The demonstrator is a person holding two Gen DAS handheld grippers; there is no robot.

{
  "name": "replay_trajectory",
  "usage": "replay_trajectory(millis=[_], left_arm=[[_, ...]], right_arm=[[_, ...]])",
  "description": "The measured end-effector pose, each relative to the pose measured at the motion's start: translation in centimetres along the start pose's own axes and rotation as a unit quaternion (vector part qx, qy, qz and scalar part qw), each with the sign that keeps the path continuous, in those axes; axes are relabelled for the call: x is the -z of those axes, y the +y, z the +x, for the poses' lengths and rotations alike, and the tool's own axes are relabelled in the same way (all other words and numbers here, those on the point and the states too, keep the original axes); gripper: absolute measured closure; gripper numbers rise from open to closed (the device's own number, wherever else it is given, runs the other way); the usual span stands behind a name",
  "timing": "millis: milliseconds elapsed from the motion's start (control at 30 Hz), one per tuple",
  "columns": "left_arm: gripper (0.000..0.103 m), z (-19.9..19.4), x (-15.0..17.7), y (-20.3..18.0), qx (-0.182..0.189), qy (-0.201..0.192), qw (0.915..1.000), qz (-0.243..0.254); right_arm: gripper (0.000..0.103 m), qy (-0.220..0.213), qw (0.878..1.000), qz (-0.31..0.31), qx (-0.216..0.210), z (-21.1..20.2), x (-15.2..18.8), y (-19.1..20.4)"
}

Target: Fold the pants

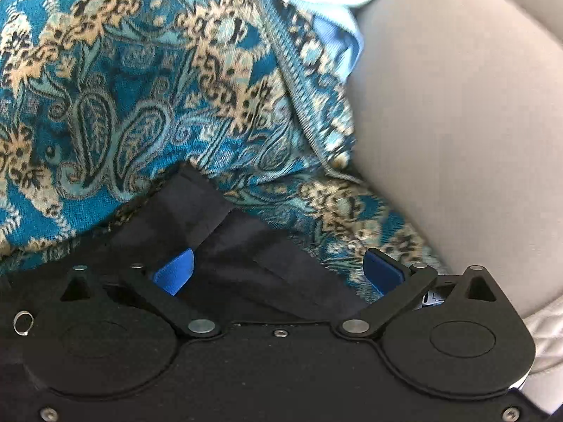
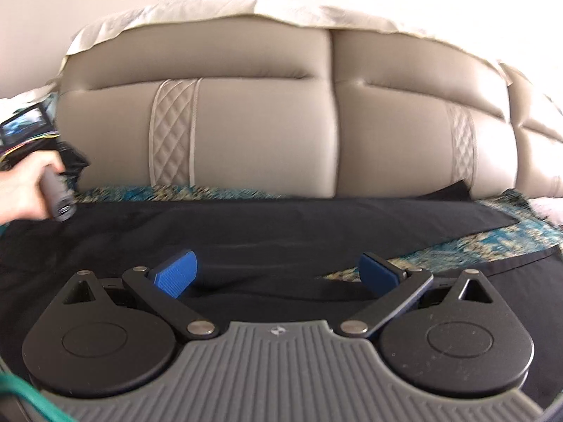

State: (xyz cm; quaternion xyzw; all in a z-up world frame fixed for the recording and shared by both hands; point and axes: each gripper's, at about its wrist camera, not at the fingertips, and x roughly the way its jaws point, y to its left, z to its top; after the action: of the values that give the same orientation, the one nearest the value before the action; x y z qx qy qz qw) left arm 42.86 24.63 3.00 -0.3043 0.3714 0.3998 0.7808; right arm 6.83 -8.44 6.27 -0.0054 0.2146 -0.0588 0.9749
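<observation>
The black pants (image 2: 316,218) lie spread along a patterned teal cover (image 1: 140,88) on the sofa seat, with one leg reaching toward the right end, close under the beige backrest (image 2: 264,133). In the left wrist view a corner of the dark cloth (image 1: 225,246) rests between the blue fingers of the left claw (image 1: 278,267), which is spread wide and pinches nothing. The right claw (image 2: 278,274) is also spread, low over the front edge of the pants, and the fabric lies between its fingers without being gripped. At the left side a hand (image 2: 24,193) holds the grey handle of the other tool.

The step in hand seems to be taking hold of the cloth for a fold. To do it well, each claw should go down until a full edge (both layers, if possible) sits deep between the fingers, then close firmly. Both should lift together so the cloth stays flat and does not pull the cover.
</observation>
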Motion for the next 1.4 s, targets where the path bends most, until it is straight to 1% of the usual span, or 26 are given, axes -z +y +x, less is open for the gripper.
replay_trajectory(millis=[67,133,233,267,300,333,367,433,467,533,600,667,767,800,867,900,933,1000,1067,1133,1200,1267,1333,1400], left_arm=[[0.0,0.3,0.4,-0.6,-0.023,-0.01,0.9997,0.008],[0.0,0.8,0.8,-1.3,-0.041,-0.011,0.9988,0.023],[0.003,1.2,1.4,-2.1,-0.057,-0.013,0.9968,0.055],[0.015,1.1,1.5,-2.2,-0.064,-0.018,0.996,0.06],[0.038,0.7,1.8,-2.2,-0.074,-0.031,0.995,0.059],[0.051,0.3,1.9,-2.0,-0.077,-0.043,0.9944,0.058],[0.073,-0.1,2.0,-1.7,-0.062,-0.045,0.9953,0.06],[0.086,-0.7,1.7,-1.0,-0.039,-0.044,0.9964,0.06],[0.094,-1.0,1.5,-0.4,-0.029,-0.042,0.9971,0.057],[0.098,-1.6,0.7,1.0,0.002,-0.03,0.9984,0.047],[0.1,-2.3,-0.1,2.5,0.033,-0.015,0.9989,0.03],[0.101,-3.2,-0.6,3.6,0.059,-0.006,0.9979,0.027],[0.101,-5.0,-1.5,4.3,0.08,-0.004,0.996,0.04],[0.101,-5.4,-1.8,4.5,0.088,-0.003,0.9953,0.04],[0.101,-6.1,-2.3,5.0,0.104,0.001,0.9937,0.042],[0.101,-6.6,-2.3,5.3,0.112,0.002,0.9925,0.047],[0.101,-7.1,-2.2,5.7,0.122,0.004,0.9912,0.052],[0.101,-8.2,-2.2,6.8,0.141,0.008,0.9881,0.06],[0.101,-9.2,-2.1,8.1,0.159,0.01,0.9846,0.072],[0.101,-9.9,-2.0,9.3,0.174,0.011,0.9815,0.079],[0.101,-10.4,-2.0,10.6,0.186,0.018,0.9791,0.079],[0.101,-10.7,-2.0,11.7,0.194,0.025,0.9774,0.079],[0.101,-10.7,-2.0,12.6,0.197,0.032,0.9769,0.077],[0.102,-10.7,-2.0,13.4,0.195,0.036,0.9768,0.08]], right_arm=[[0.0,0.002,1.0,-0.001,-0.004,0.2,-0.1,0.1],[0.0,-0.003,1.0,-0.001,-0.001,0.4,-0.2,0.3],[0.0,-0.005,1.0,0.004,0.006,0.6,-0.3,0.2],[0.0,-0.004,1.0,0.008,0.006,0.7,-0.3,0.1],[0.0,-0.003,1.0,0.012,0.005,0.7,-0.4,-0.1],[0.0,-0.001,1.0,0.015,0.004,0.8,-0.4,-0.2],[0.0,0.002,1.0,0.018,0.002,0.9,-0.4,-0.3],[0.0,0.01,0.999,0.029,-0.005,1.2,-0.5,-0.7],[0.0,0.016,0.999,0.041,-0.014,1.4,-0.5,-1.0],[0.0,0.031,0.996,0.071,-0.04,1.7,-0.5,-1.6],[0.0,0.053,0.99,0.106,-0.074,2.4,-0.4,-2.2],[0.0,0.076,0.981,0.145,-0.102,3.1,-0.1,-2.6],[0.0,0.102,0.964,0.211,-0.127,3.9,0.6,-3.1],[0.0,0.108,0.96,0.223,-0.133,4.1,0.7,-3.1],[0.0,0.115,0.956,0.229,-0.139,4.3,0.9,-2.6],[0.0,0.116,0.955,0.228,-0.149,4.4,0.8,-2.3],[0.0,0.117,0.951,0.231,-0.168,4.5,0.8,-2.1],[0.0,0.127,0.935,0.254,-0.213,4.9,0.6,-1.8],[0.0,0.14,0.912,0.279,-0.267,5.6,0.2,-1.3],[0.0,0.15,0.891,0.298,-0.306,6.5,-0.5,-0.4],[0.002,0.153,0.873,0.317,-0.337,7.8,-1.7,0.9],[0.006,0.164,0.859,0.334,-0.351,9.6,-2.7,2.5],[0.01,0.181,0.848,0.349,-0.356,11.7,-3.5,4.4],[0.022,0.202,0.84,0.359,-0.353,13.6,-3.9,6.2]])
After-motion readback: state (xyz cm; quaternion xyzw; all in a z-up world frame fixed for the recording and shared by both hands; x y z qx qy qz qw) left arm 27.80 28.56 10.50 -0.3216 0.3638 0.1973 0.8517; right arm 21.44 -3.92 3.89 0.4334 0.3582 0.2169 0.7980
